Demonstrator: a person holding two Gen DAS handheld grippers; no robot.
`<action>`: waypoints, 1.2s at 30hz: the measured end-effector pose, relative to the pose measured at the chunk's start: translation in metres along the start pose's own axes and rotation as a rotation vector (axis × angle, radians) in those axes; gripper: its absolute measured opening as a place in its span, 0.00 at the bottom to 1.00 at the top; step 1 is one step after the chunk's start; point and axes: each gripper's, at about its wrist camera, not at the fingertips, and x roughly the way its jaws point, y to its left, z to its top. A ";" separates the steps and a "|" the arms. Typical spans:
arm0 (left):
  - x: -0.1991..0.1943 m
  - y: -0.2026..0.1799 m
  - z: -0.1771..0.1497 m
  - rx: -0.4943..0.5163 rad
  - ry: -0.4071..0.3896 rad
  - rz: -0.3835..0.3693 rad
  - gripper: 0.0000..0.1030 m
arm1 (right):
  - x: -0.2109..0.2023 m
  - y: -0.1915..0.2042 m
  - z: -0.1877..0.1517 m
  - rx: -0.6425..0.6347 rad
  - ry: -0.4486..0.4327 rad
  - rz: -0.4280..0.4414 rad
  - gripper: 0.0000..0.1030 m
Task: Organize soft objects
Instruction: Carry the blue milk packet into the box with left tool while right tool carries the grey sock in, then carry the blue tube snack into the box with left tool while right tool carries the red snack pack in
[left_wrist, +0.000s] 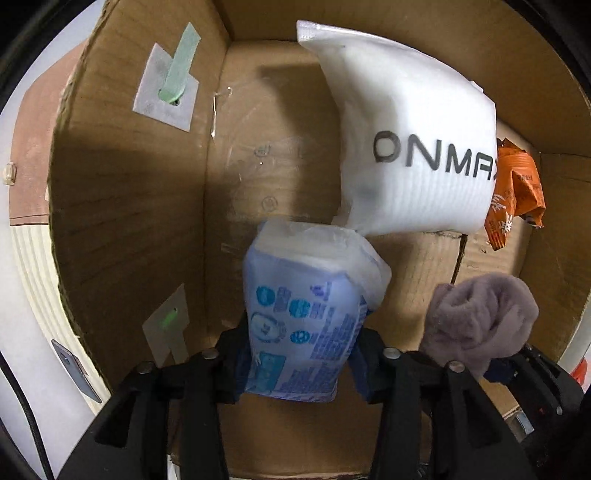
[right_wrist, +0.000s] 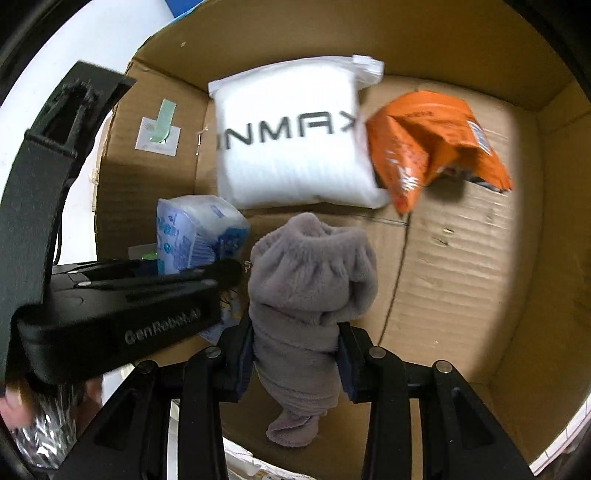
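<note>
My left gripper (left_wrist: 299, 354) is shut on a blue and white tissue pack (left_wrist: 306, 314) and holds it inside a cardboard box (left_wrist: 129, 184), near the left wall. My right gripper (right_wrist: 295, 354) is shut on a grey fuzzy sock (right_wrist: 310, 295) and holds it over the box floor, just right of the left gripper. The sock also shows in the left wrist view (left_wrist: 480, 321), and the tissue pack in the right wrist view (right_wrist: 195, 232). A white foam pouch marked ONMAX (left_wrist: 413, 140) (right_wrist: 295, 140) and an orange snack bag (left_wrist: 513, 188) (right_wrist: 424, 144) lie at the far end of the box.
The box walls (right_wrist: 546, 240) rise on all sides. White labels with green tape (left_wrist: 170, 85) stick to the left wall. The box floor (right_wrist: 461, 258) on the right is bare cardboard. A white surface (left_wrist: 22, 277) lies outside the box on the left.
</note>
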 end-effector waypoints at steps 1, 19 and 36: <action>0.001 0.000 -0.001 0.000 0.012 -0.010 0.46 | 0.000 0.001 0.000 -0.003 0.000 -0.006 0.43; -0.070 -0.013 -0.082 -0.011 -0.268 -0.043 0.98 | -0.095 -0.009 -0.047 -0.086 -0.131 -0.266 1.00; -0.174 -0.054 -0.198 0.010 -0.631 0.043 0.99 | -0.198 -0.012 -0.147 -0.054 -0.397 -0.248 1.00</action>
